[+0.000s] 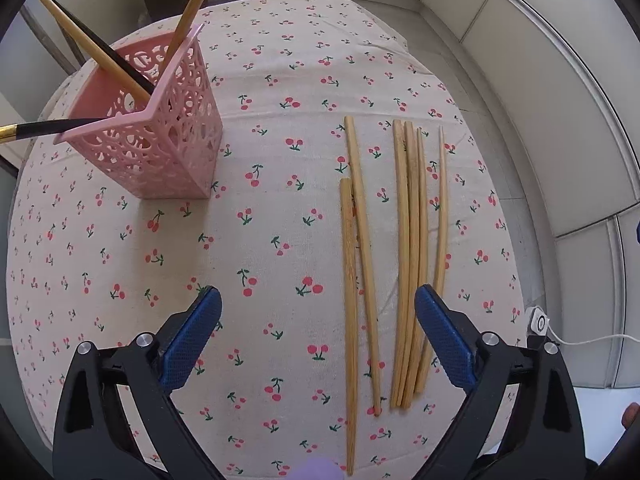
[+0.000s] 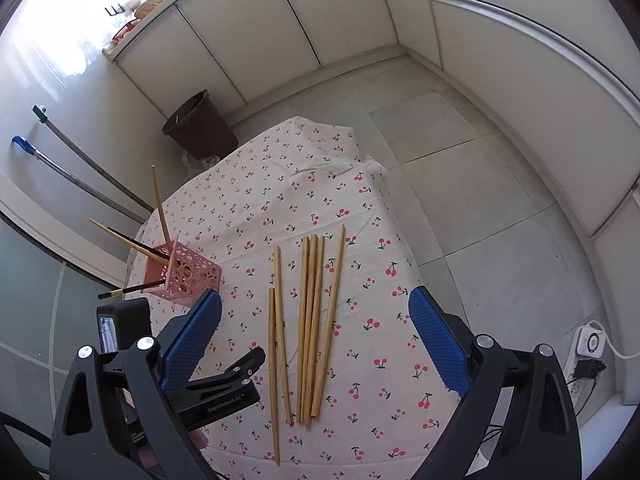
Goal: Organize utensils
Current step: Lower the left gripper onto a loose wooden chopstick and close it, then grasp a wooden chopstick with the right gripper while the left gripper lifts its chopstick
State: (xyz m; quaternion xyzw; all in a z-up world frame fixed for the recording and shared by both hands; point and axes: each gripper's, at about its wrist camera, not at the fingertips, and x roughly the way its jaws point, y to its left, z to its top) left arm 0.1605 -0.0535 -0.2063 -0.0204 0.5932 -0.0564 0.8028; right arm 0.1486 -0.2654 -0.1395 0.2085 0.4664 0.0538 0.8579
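Several wooden chopsticks (image 1: pixel 412 256) lie side by side on the cherry-print tablecloth (image 1: pixel 276 152), with two more (image 1: pixel 358 264) just to their left. They also show in the right wrist view (image 2: pixel 310 328). A pink lattice basket (image 1: pixel 154 140) stands at the left and holds several chopsticks, some wooden and some black (image 1: pixel 96 46). It also shows in the right wrist view (image 2: pixel 182 276). My left gripper (image 1: pixel 318 304) is open and empty, low over the table. My right gripper (image 2: pixel 314 308) is open and empty, higher up above the loose chopsticks.
A dark bin (image 2: pixel 200 124) stands on the floor behind the table. Mop handles (image 2: pixel 80 172) lean on the left wall. A white power strip (image 2: pixel 590 344) with cable lies on the floor at right. The left gripper's body (image 2: pixel 216 384) shows below the basket in the right wrist view.
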